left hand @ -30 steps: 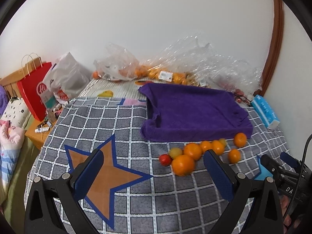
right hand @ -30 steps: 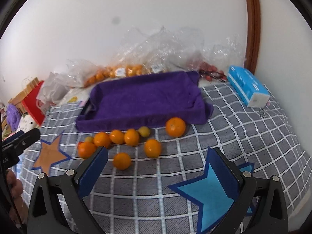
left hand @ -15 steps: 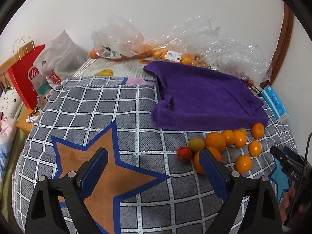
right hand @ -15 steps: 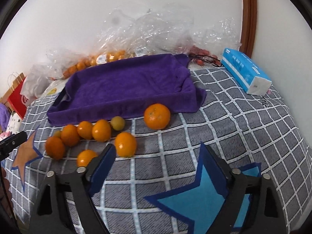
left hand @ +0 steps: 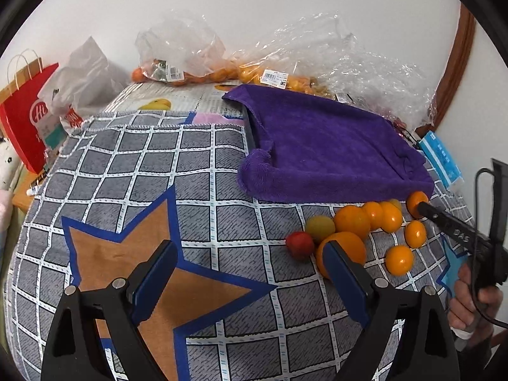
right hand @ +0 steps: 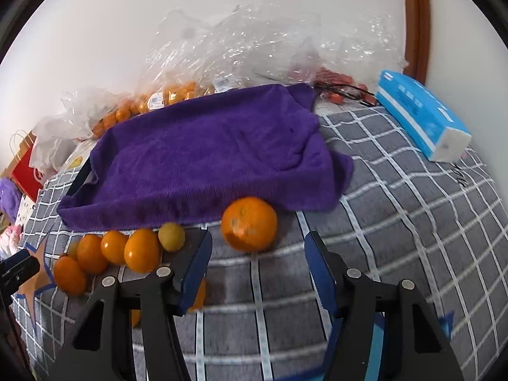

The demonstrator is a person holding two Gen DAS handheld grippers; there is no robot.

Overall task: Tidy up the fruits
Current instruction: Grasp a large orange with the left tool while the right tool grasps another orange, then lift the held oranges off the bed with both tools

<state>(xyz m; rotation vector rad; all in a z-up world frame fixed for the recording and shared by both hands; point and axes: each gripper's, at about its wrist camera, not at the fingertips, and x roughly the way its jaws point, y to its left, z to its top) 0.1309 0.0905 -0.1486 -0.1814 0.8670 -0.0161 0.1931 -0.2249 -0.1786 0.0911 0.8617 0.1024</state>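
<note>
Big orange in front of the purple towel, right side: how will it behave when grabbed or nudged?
The big orange is round and sits loose on the checked cloth, so a nudge would probably roll it. Its dimpled peel looks grippy rather than slick. It is wide: the right hand-held gripper, whose jaws have just been closing with nothing between them yet, may barely span it.

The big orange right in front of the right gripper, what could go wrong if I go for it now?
The big orange sits ahead of the right gripper, whose jaws have just been closing with nothing between them; narrowed too early, a finger could nudge it, and it may roll. The purple towel edge lies just behind it and could get snagged. The small orange fruits crowd the left finger and may scatter.
</note>
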